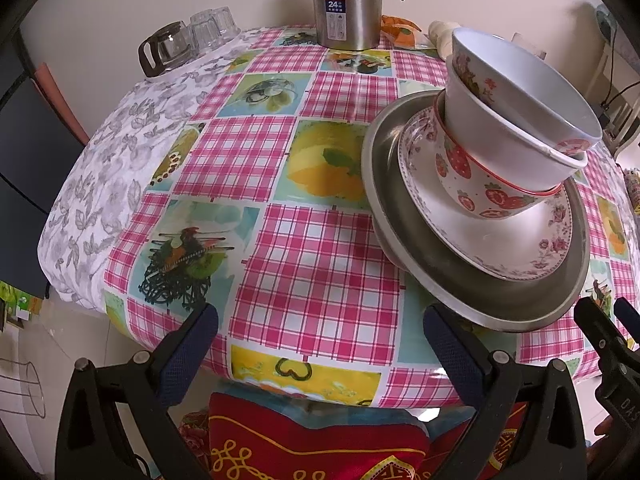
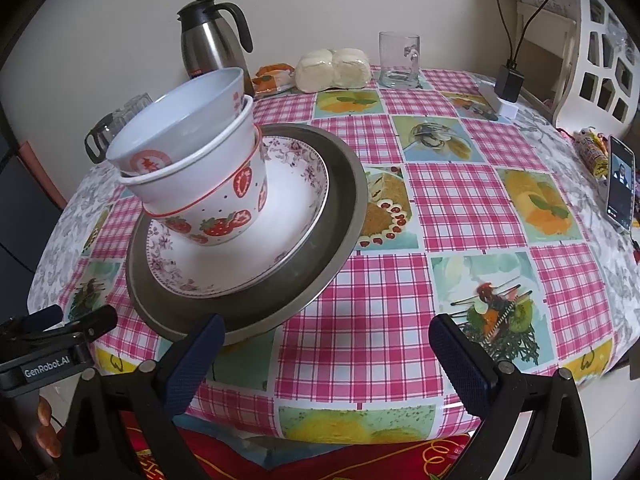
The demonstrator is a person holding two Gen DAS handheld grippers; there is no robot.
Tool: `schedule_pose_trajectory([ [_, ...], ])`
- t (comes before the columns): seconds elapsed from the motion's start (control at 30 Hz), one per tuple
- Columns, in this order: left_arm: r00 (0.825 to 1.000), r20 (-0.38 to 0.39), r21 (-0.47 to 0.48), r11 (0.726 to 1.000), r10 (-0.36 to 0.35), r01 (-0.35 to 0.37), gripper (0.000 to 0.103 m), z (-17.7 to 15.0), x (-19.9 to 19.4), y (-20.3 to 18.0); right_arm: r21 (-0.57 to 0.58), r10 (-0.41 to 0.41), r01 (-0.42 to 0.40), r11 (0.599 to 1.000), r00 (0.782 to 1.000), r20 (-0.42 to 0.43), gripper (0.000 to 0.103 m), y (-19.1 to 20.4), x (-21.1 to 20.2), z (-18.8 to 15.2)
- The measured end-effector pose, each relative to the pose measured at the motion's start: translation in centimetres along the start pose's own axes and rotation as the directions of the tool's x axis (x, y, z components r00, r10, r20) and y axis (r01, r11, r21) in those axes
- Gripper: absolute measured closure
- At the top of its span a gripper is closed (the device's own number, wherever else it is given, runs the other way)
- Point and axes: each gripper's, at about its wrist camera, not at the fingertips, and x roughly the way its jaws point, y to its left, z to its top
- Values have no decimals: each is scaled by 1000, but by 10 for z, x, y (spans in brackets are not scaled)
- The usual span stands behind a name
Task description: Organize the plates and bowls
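Stacking looked finished: bowls nested on plates near desk edge; both tools gaped wide, empty; next, retreat.

Stacked dishes crowd near edge; tablecloth rightward seemingly open.

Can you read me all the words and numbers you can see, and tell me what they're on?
"24": label on the steel thermos; the smaller print around it is too small to read.
"GenRobot.AI": on the left claw.
Red round mark on the top bowl: too blurred to read.
Phone screen: unreadable.
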Motion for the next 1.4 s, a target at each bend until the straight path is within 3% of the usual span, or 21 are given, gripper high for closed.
schedule_pose_trajectory([
  [1.4, 1000, -29, -1, 1000, 10, -10, 1, 4, 9, 1, -10, -8, 7, 1000, 1000, -13, 0, 0, 6, 0],
])
